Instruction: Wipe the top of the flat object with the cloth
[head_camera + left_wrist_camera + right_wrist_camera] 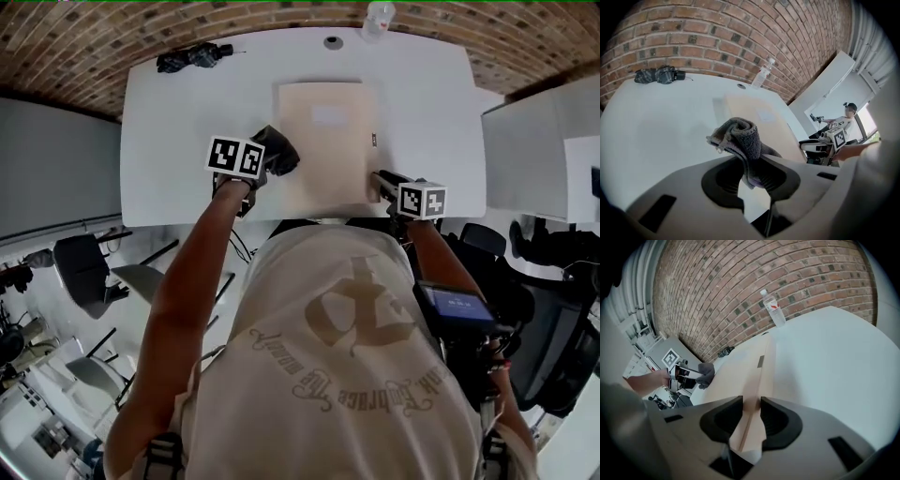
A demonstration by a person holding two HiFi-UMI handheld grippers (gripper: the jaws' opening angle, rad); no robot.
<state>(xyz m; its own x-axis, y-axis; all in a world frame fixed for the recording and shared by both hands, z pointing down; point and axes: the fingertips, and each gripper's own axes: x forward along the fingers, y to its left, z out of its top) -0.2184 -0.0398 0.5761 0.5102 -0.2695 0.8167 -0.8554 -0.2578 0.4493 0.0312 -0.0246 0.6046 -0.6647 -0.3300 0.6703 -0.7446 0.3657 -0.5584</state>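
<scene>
"Flat object: where is it in the head view?"

"Just above the middle of the frame. It is a pale beige slab lying flat on the white table. The left claw is at its left edge, closed on a dark grey cloth, and the cloth sits right at that edge. The right claw is at the slab's lower right corner."

"Anything else on the table there?"

"A clear bottle at the top edge of the frame and a black bundle at the upper left, both well apart from the slab."

"And the left gripper view?"

"The cloth is bunched in the middle of the frame, with its lower end pinched between the two jaws. The flat object lies just behind it, running toward the right. The bottle stands beyond it by the brick wall, and the bundle is at the upper left."

"The right gripper view?"

"The jaws are clamped on the near edge of the flat object, which runs from the lower middle up toward the bottle. Bare table fills the right side. At middle left, the cloth hangs from the other claw beside the slab's far edge."
</scene>
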